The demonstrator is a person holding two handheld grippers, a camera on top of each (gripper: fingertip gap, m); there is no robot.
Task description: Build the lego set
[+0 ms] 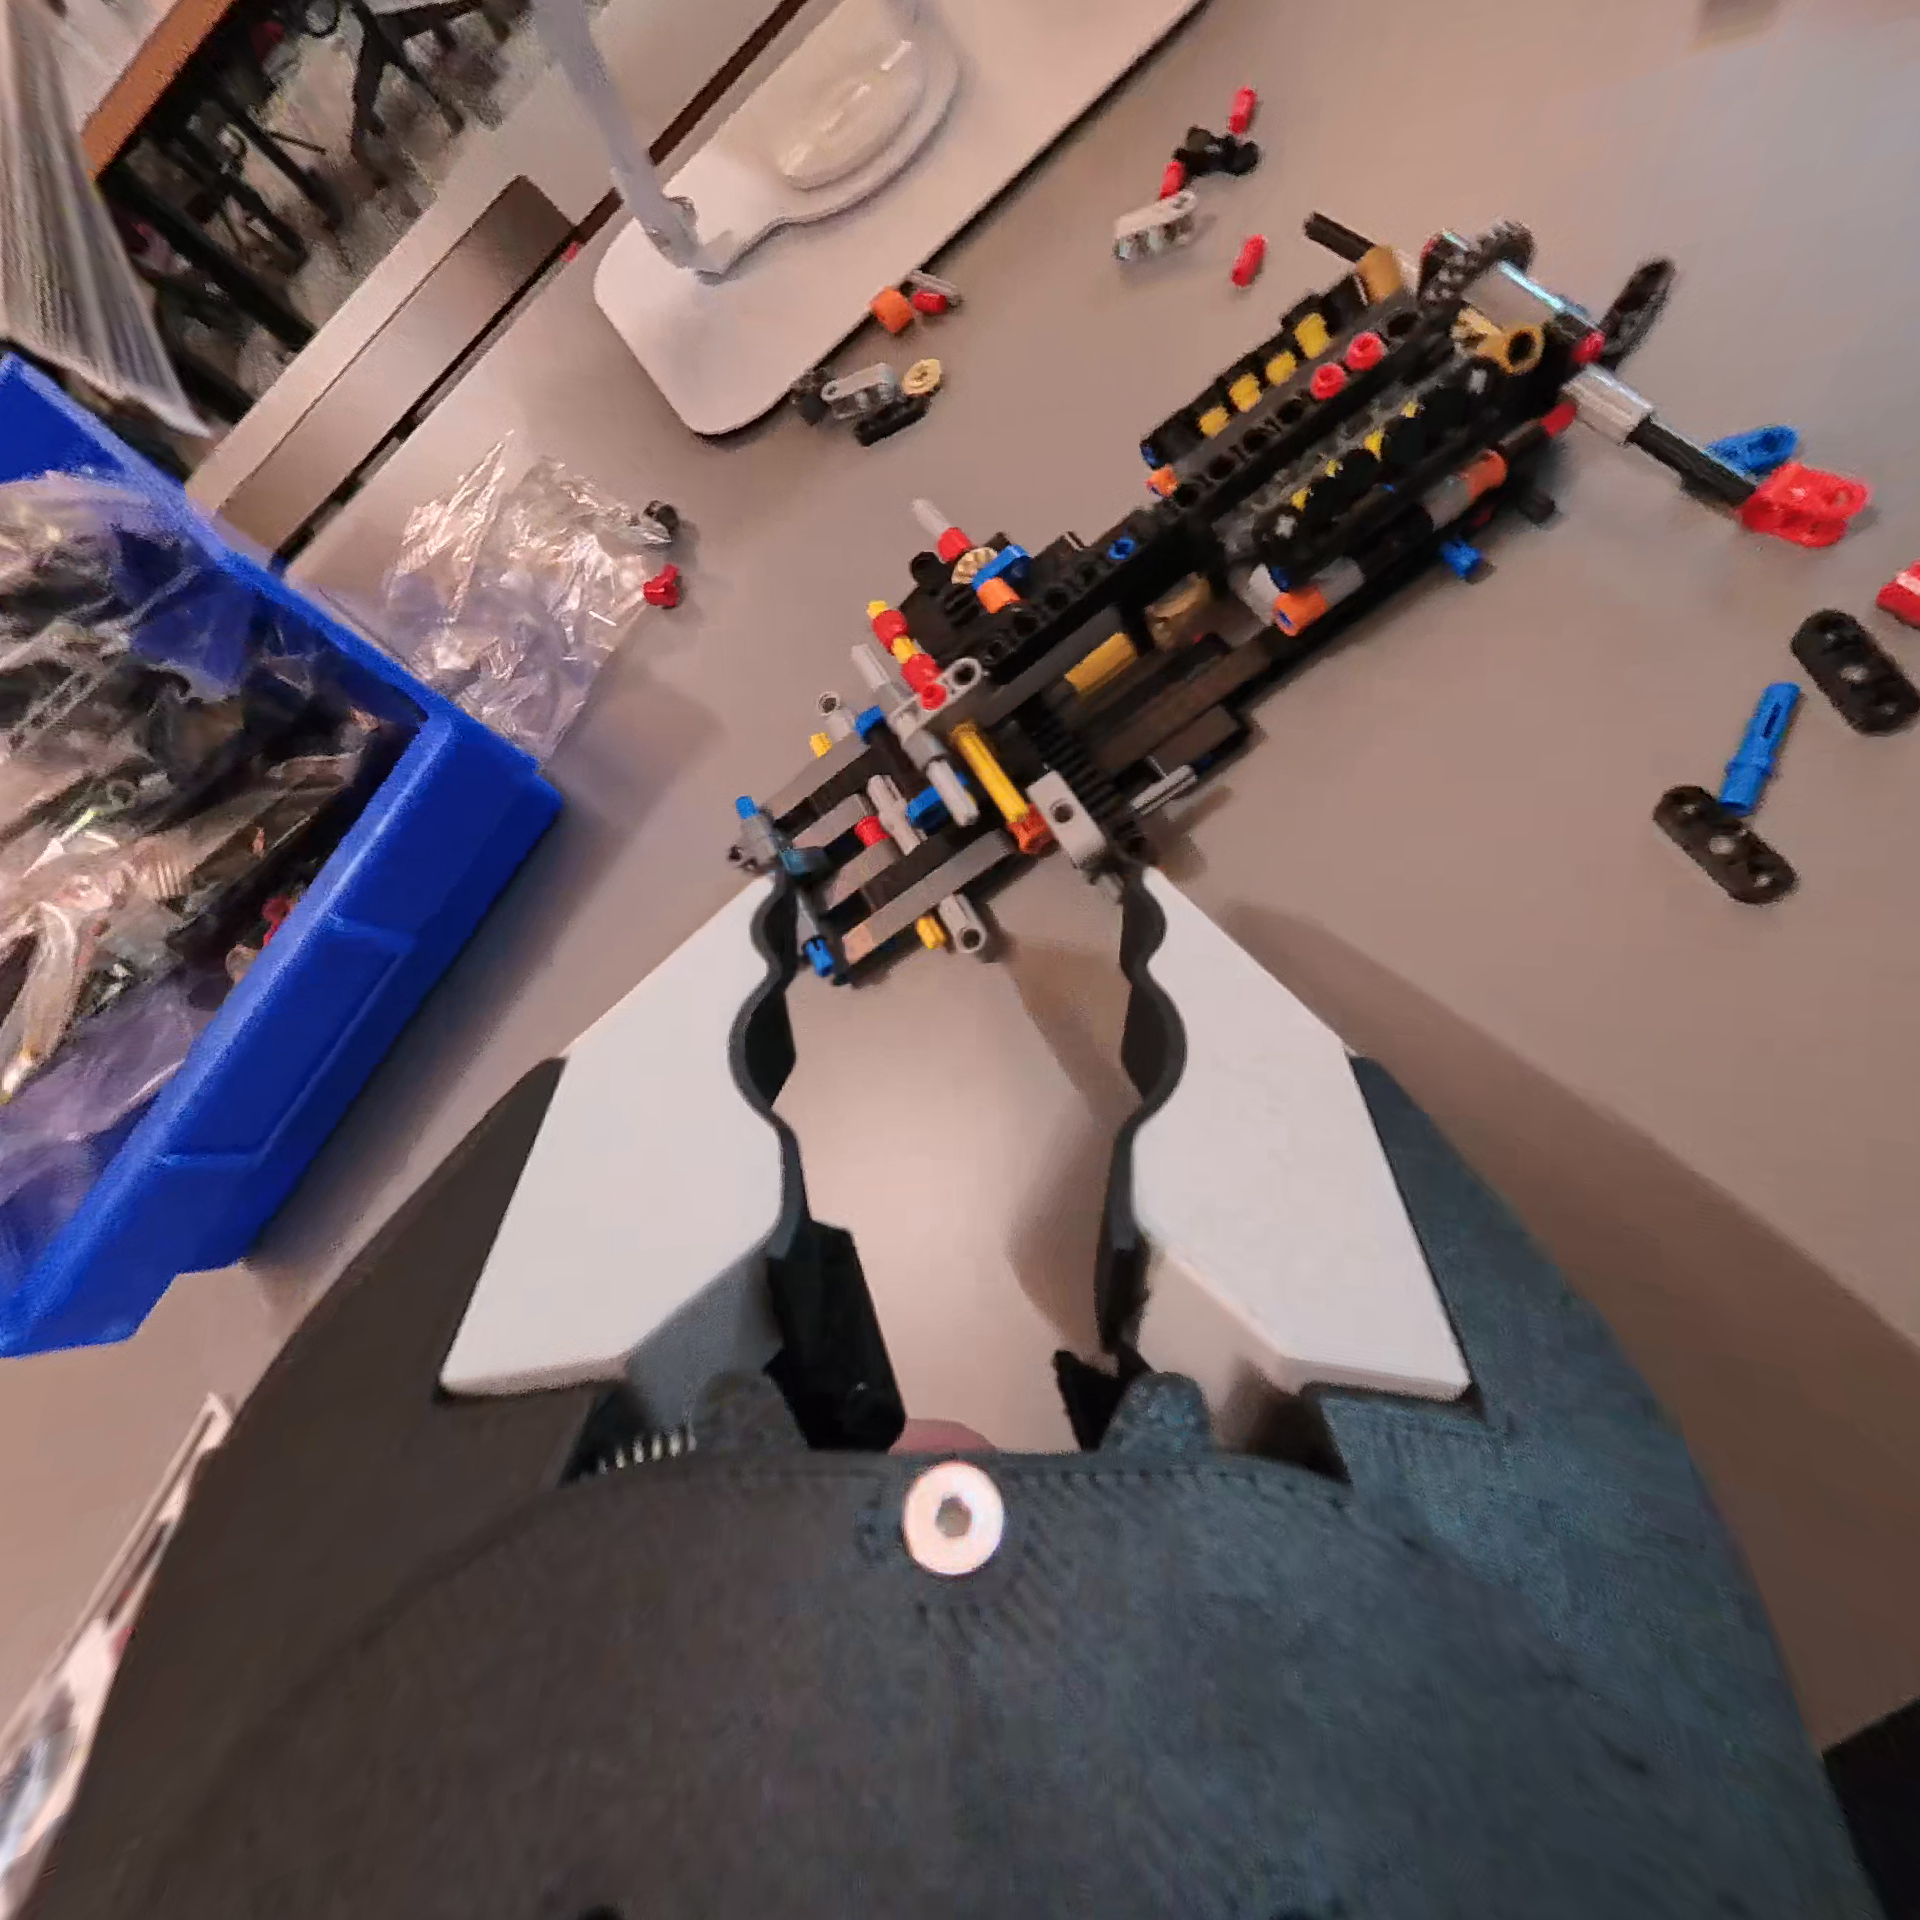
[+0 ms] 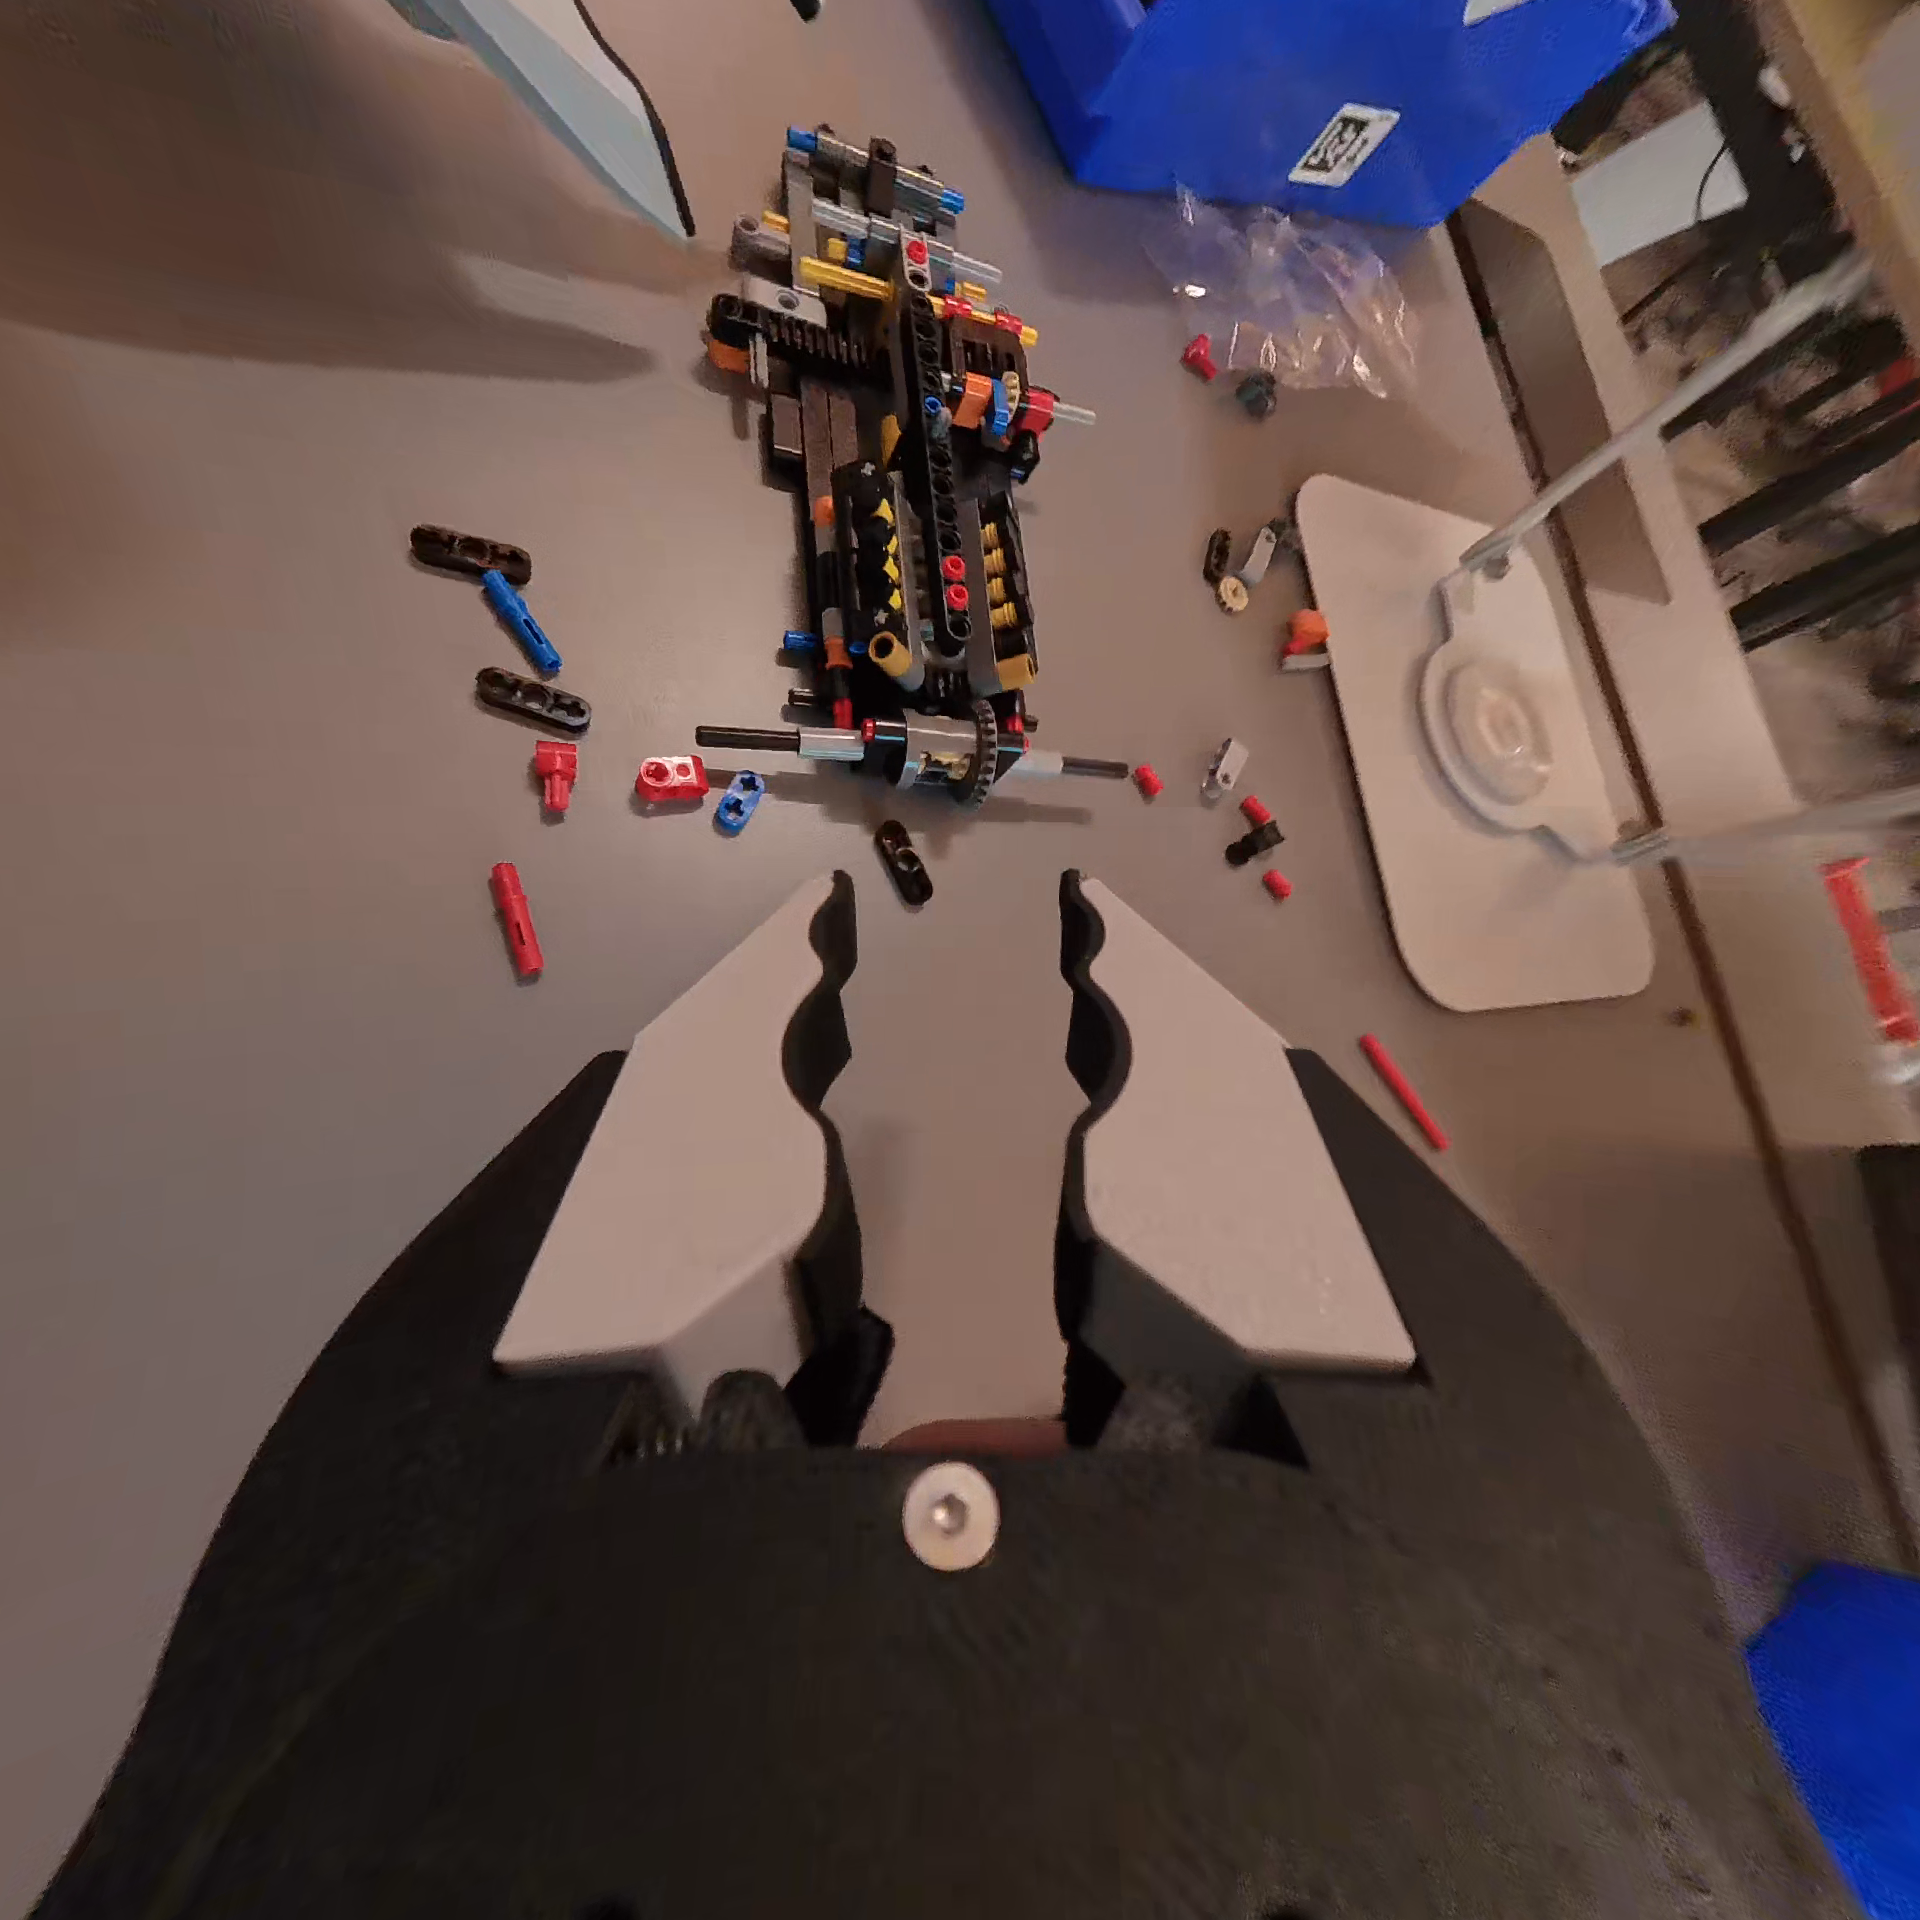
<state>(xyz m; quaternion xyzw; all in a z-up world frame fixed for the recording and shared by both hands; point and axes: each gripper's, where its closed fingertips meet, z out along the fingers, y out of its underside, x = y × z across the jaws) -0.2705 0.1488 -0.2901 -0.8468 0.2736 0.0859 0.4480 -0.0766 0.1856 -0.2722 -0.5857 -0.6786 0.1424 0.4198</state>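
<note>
The long black Lego Technic model [image 1: 1143, 623] lies on the grey table, with yellow, red and blue pins and an axle with a gear at its far end. My left gripper [image 1: 951, 883] is open, and its wide-apart jaws straddle the model's near end. I cannot tell whether they touch it. In the right wrist view the model [image 2: 904, 468] lies ahead. My right gripper [image 2: 956, 883] is open and empty, just short of the axle end. A small black connector [image 2: 902, 857] lies on the table right in front of its tips.
Loose parts lie around the model: black beams [image 2: 470, 551], a blue pin [image 2: 520, 618], red pins [image 2: 516, 920] and a red axle [image 2: 1403, 1091]. A blue bin [image 1: 312, 935] of bagged parts, an empty plastic bag [image 1: 520, 592] and a white lamp base [image 2: 1475, 748] border the area. The left gripper's tips are roughly 20 centimetres from the right gripper's. To the small black connector [image 2: 902, 857]: right tips about 6 centimetres, left tips about 15 centimetres. My left wrist view [image 1: 1636, 310] looks at it from another angle.
</note>
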